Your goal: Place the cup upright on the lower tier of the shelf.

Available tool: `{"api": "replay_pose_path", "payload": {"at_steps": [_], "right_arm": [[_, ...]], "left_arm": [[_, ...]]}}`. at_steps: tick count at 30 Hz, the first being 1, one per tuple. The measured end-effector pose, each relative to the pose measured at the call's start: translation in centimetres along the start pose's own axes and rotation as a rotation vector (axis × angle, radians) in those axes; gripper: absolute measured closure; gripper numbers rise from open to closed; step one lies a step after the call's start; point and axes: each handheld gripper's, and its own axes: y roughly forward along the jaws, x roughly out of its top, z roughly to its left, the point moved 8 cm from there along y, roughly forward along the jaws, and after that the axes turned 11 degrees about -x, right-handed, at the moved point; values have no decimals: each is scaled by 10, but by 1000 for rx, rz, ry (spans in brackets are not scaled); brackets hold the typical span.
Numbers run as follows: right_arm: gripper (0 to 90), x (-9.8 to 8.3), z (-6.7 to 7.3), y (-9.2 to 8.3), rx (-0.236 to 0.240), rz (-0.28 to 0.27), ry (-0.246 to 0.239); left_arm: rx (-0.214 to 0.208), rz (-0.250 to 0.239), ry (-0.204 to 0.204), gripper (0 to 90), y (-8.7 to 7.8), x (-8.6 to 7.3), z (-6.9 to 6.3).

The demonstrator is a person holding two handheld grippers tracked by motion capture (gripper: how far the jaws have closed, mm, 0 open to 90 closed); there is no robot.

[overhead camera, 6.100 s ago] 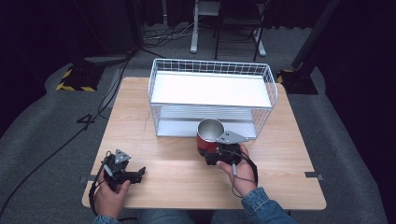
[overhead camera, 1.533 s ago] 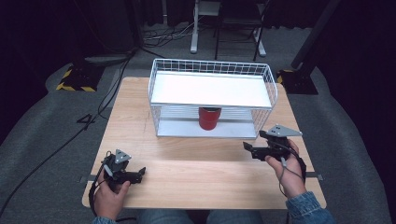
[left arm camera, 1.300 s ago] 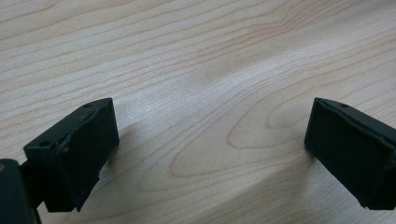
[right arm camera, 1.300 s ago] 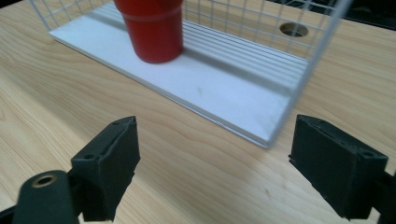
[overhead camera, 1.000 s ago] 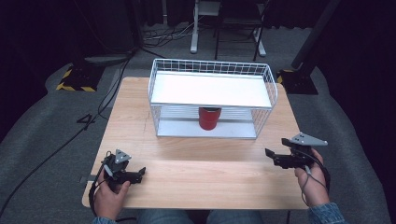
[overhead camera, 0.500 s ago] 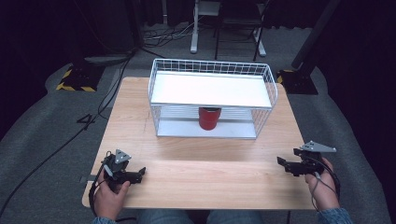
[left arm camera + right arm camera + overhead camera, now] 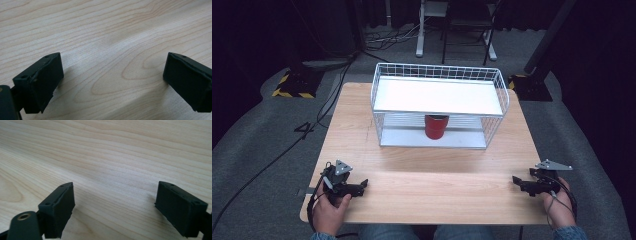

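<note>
A red cup (image 7: 436, 126) stands upright on the lower level of a white wire shelf rack (image 7: 439, 95), under its white top shelf. My left gripper (image 7: 360, 186) rests on the wooden table (image 7: 427, 172) at the near left corner, open and empty (image 7: 112, 80). My right gripper (image 7: 518, 181) lies at the near right edge of the table, far from the cup, jaws wide apart with bare wood between them (image 7: 115, 206).
The rack stands at the back middle of the table. Dark floor with cables (image 7: 287, 145) surrounds the table, and a yellow-black striped block (image 7: 294, 82) lies at the far left. Chair and stand legs (image 7: 452, 30) rise behind the rack.
The right gripper, which earlier held the red cup, has left it on the rack's lower level and pulled back to the near right edge. The left gripper has stayed put.
</note>
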Motion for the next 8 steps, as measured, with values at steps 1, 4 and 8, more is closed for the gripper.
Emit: {"api": "replay_pose_path", "payload": {"at_steps": [1,4,8], "right_arm": [[157,0,-1,1,-9,-9,-5],[141,-1,0,2,-32,-24,-23],[119,-1,1,3,-47,-36,-11]], "left_arm": [[0,0,0,33,0,0,0],[1,0,0,33,0,0,0],[0,0,0,33,0,0,0]]}}
